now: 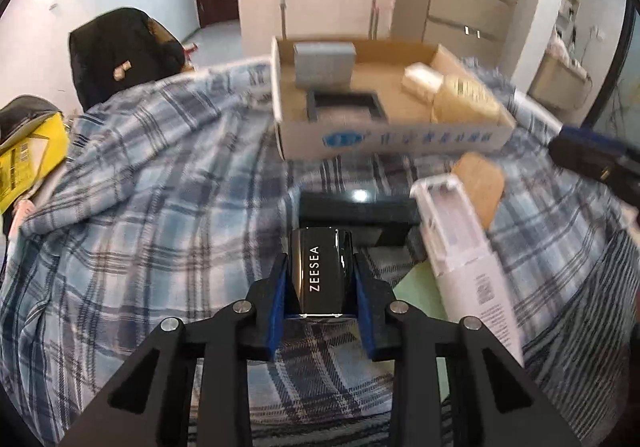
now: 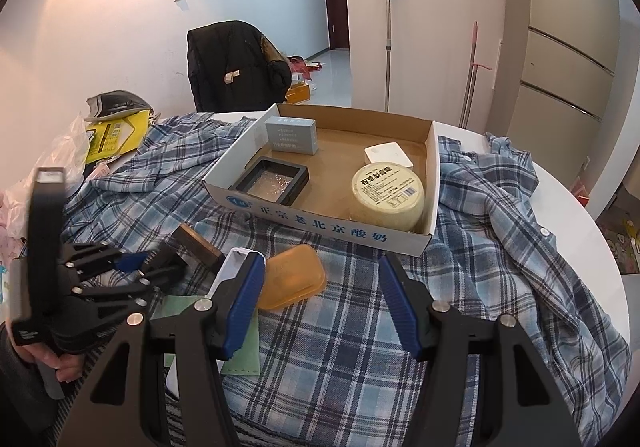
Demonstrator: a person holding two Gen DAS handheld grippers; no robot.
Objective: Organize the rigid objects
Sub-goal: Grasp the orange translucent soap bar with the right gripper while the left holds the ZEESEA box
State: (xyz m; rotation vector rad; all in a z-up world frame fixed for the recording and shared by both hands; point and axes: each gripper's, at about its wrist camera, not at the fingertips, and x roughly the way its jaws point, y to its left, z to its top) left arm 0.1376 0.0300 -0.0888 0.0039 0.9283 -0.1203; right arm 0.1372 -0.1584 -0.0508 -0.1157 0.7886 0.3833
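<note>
The right gripper (image 2: 320,303) hangs with jaws spread above an orange lid (image 2: 292,277), near the cardboard tray (image 2: 320,229).

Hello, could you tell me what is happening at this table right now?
A person is sorting small rigid items into a cardboard tray on a plaid cloth. The left hand-held gripper is shut on a glossy black ZEESEA box, held above the cloth short of the tray. The right hand-held gripper is open and empty, near an orange plastic container. The tray already holds a grey box, a black frame tray, a round yellow tub and a white square item.
</note>
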